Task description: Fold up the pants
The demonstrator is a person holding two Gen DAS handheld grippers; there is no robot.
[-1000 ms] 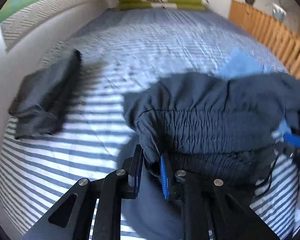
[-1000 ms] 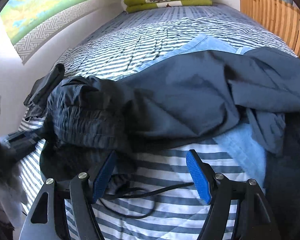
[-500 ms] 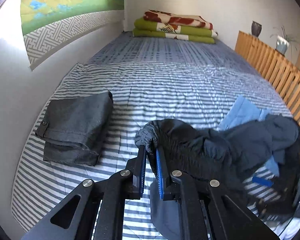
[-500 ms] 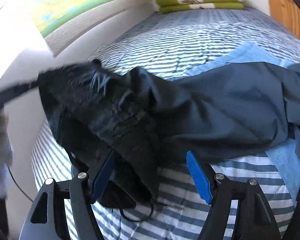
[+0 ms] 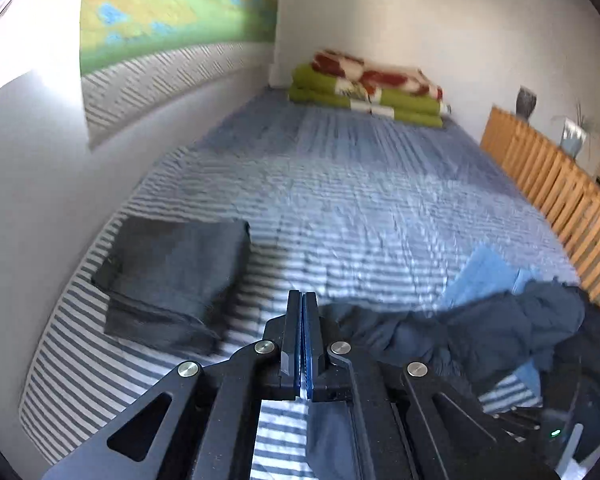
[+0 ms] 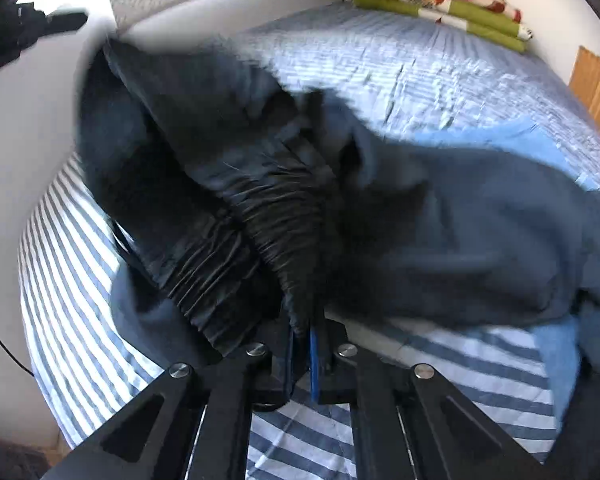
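Right gripper (image 6: 305,334) clamped on elastic waistband of dark navy pants (image 6: 260,208) — pants bunched on near end of striped bed (image 5: 360,200). Left gripper (image 5: 302,332) closed, pads together, whether cloth is pinched — can't tell. Folded grey garment (image 5: 172,280) lies near-left.

- We see the striped bed (image 5: 340,200).
- On it: folded grey pants (image 5: 172,280), green blankets (image 5: 364,92), dark pants (image 6: 460,232), blue cloth (image 5: 484,276).
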